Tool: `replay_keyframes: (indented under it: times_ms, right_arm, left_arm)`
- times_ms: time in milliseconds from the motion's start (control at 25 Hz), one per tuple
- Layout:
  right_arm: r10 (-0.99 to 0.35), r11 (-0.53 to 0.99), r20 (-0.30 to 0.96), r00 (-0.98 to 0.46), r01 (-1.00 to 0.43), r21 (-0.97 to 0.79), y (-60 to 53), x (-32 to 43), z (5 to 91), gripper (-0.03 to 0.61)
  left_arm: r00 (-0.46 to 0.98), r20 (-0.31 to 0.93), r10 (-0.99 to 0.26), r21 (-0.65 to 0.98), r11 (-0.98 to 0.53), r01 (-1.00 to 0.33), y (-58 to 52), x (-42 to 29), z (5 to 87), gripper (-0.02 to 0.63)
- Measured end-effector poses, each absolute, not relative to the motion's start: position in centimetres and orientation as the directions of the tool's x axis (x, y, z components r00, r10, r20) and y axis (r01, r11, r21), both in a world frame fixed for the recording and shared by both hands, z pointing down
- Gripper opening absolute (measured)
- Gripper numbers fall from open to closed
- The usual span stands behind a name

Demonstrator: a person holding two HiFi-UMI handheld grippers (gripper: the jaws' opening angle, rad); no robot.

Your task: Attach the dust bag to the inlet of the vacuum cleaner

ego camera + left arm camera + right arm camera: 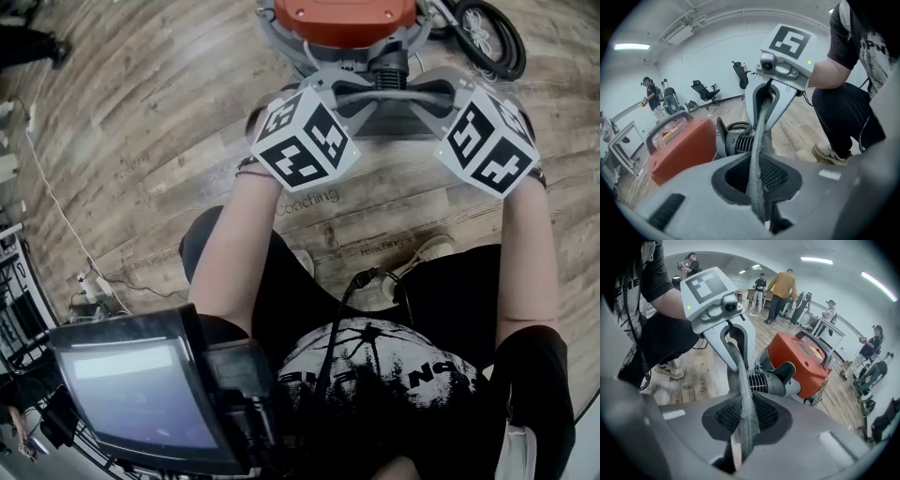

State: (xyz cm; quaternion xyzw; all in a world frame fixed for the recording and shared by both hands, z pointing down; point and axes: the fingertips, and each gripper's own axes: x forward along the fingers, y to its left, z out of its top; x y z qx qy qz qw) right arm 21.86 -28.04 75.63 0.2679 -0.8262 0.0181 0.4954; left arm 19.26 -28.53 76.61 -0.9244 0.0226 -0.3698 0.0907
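Two-handed work: the left gripper (758, 199) and right gripper (743, 434) each pinch the grey dust bag (758, 145) by its edge, stretched between them just before the orange vacuum cleaner (804, 359). Keeping it taut, level and centred on the inlet should seat it cleanly.

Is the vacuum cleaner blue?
No, the vacuum cleaner has a bright orange body, which shows plainly in the right gripper view.
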Motion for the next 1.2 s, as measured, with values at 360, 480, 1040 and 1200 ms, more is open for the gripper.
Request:
replay_keyframes:
  times_ms: [360, 480, 1040, 1200]
  right_arm:
    - [-0.394, 0.839, 0.855, -0.338, -0.511, 0.185, -28.3, 23.5, 79.0, 0.044]
    - [-0.398, 0.852, 0.849, -0.347, -0.484, 0.201, -28.3, 23.4, 78.3, 0.046]
    - [-0.465, 0.847, 0.799, -0.381, -0.454, 0.276, -28.8, 21.8, 75.8, 0.046]
    - [-0.454, 0.84, 0.814, -0.361, -0.477, 0.257, -28.7, 22.8, 77.1, 0.041]
  left_arm:
    - [0.736, 0.665, -0.13, -0.261, -0.963, 0.065, -28.4, 21.8, 74.8, 0.054]
    - [0.752, 0.648, -0.117, -0.212, -0.977, 0.031, -28.5, 21.4, 74.9, 0.052]
    - [0.704, 0.693, -0.155, -0.202, -0.979, -0.017, -29.6, 19.7, 77.6, 0.052]
    - [0.712, 0.687, -0.146, -0.218, -0.976, 0.01, -29.3, 20.5, 76.2, 0.052]
